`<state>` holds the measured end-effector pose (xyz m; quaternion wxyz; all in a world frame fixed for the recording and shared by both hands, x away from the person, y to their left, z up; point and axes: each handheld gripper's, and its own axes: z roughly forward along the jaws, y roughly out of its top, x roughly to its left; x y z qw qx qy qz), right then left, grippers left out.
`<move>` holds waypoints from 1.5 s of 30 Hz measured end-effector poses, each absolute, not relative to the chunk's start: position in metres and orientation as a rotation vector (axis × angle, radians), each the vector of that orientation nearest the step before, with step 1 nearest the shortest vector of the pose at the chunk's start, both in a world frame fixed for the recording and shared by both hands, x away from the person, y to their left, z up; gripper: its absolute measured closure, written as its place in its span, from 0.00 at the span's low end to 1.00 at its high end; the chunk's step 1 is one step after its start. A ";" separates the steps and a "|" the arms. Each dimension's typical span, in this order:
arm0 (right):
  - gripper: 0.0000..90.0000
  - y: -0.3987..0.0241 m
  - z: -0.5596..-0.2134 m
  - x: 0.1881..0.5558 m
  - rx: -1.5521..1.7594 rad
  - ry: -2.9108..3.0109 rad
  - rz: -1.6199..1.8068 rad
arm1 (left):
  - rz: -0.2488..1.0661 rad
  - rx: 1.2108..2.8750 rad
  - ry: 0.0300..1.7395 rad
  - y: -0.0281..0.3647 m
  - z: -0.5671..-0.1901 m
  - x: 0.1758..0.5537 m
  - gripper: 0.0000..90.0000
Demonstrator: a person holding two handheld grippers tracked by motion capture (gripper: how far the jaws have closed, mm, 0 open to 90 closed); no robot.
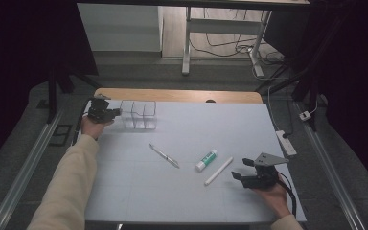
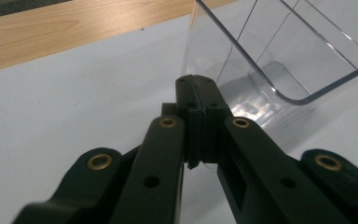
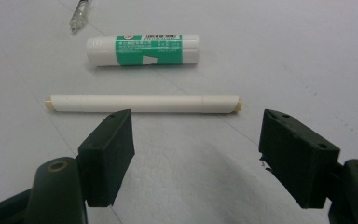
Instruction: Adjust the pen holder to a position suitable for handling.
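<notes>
At the lower right of the high view the right gripper (image 1: pixel 247 170) rests with its jaws spread wide; in its own view the white stick (image 3: pixel 142 103) lies crosswise just beyond the fingertips, apart from them, with the green-and-white glue stick (image 3: pixel 142 49) above it and a clear pen (image 3: pixel 78 16) tip at the upper left. At the upper left of the high view the left gripper (image 1: pixel 117 112) has its jaws pressed together, seemingly pinching the near wall of the clear divided box (image 2: pixel 279 65). All sits on the white table (image 1: pixel 182 191).
</notes>
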<state>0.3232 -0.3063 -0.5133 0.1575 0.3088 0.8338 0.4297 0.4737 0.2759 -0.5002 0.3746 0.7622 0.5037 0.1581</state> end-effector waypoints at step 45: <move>0.28 -0.307 -0.513 0.323 0.879 2.392 1.224 | 0.365 2.037 1.171 0.218 -0.492 0.478 0.99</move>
